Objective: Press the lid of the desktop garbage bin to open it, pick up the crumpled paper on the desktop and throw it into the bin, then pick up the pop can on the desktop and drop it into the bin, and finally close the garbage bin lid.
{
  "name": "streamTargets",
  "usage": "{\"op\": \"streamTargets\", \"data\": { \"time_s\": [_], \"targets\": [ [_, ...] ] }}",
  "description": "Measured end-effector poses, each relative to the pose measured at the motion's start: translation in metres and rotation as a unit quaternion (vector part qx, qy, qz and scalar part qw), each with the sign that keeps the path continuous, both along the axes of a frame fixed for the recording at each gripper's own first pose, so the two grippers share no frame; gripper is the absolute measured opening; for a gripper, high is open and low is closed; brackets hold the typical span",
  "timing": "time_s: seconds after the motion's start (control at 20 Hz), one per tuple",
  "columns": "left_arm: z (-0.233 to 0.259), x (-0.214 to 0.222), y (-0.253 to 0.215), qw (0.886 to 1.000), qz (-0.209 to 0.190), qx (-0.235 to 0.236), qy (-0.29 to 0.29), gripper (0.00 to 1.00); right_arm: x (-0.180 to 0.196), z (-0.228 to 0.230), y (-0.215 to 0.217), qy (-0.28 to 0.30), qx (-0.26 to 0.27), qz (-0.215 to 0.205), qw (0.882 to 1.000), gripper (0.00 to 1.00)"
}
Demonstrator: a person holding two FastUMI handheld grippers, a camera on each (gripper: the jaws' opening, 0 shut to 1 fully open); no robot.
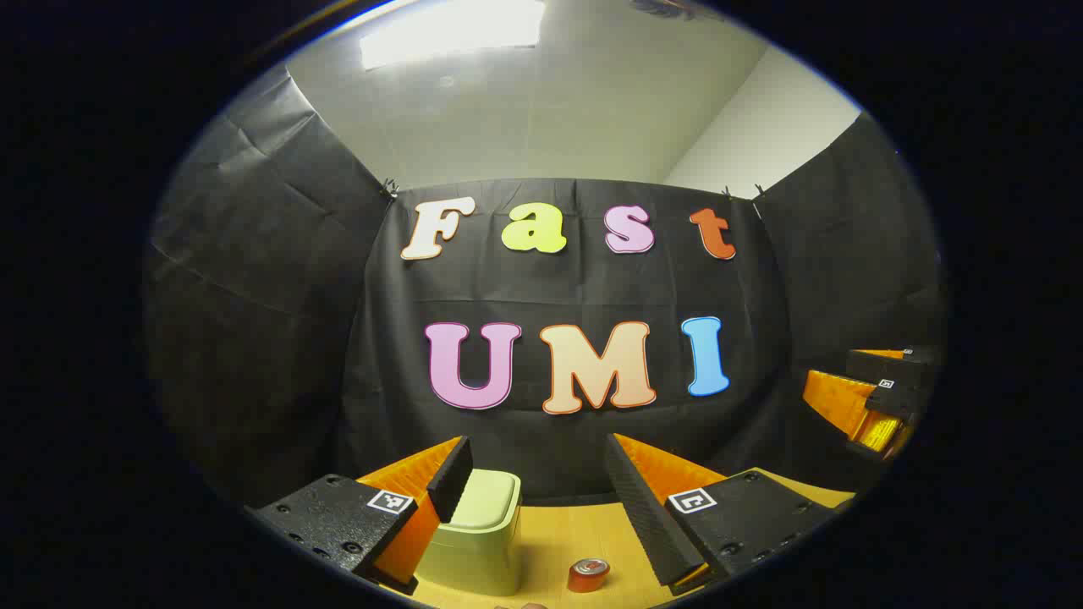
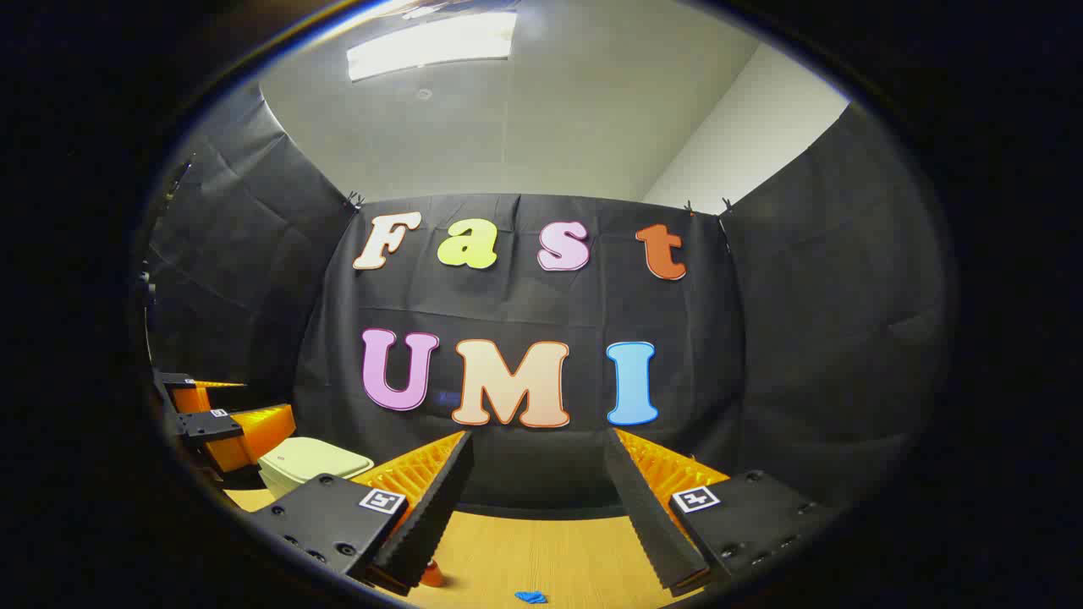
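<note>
A pale green desktop bin [image 1: 478, 533] with its lid down stands on the wooden table [image 1: 584, 541], just behind my left finger in the left gripper view. A red pop can [image 1: 588, 574] lies on the table right of the bin. My left gripper [image 1: 541, 482] hovers above them, open and empty. In the right gripper view the bin [image 2: 309, 463] sits at the far left, with the left gripper [image 2: 224, 419] beside it. My right gripper [image 2: 537, 482] is open and empty above the table [image 2: 541, 550]. The can's edge [image 2: 432, 575] peeks out beside its left finger.
A small blue scrap [image 2: 530, 597] lies on the table near the front edge in the right gripper view. Black cloth walls close the booth at the back and both sides. The right gripper [image 1: 880, 397] hangs at the far right of the left gripper view.
</note>
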State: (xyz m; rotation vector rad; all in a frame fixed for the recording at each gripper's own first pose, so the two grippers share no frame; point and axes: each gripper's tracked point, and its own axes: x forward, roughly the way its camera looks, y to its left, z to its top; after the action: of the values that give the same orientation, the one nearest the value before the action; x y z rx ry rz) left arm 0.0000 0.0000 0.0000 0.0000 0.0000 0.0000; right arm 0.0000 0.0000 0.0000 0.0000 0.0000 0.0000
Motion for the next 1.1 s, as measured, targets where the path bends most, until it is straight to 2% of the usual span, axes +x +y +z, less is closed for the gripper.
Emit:
{"op": "streamTargets", "data": {
  "time_s": [0.85,1.1],
  "targets": [
    [-0.007,-0.008,0.006,1.000,-0.013,0.007,0.010,0.93,-0.001,-0.006,0.007,0.003,-0.007,0.018,1.000,0.98],
    [-0.012,-0.009,0.015,1.000,-0.010,0.004,0.014,0.92,-0.017,-0.008,0.016,0.002,-0.013,0.019,1.000,0.98]
  ]
}}
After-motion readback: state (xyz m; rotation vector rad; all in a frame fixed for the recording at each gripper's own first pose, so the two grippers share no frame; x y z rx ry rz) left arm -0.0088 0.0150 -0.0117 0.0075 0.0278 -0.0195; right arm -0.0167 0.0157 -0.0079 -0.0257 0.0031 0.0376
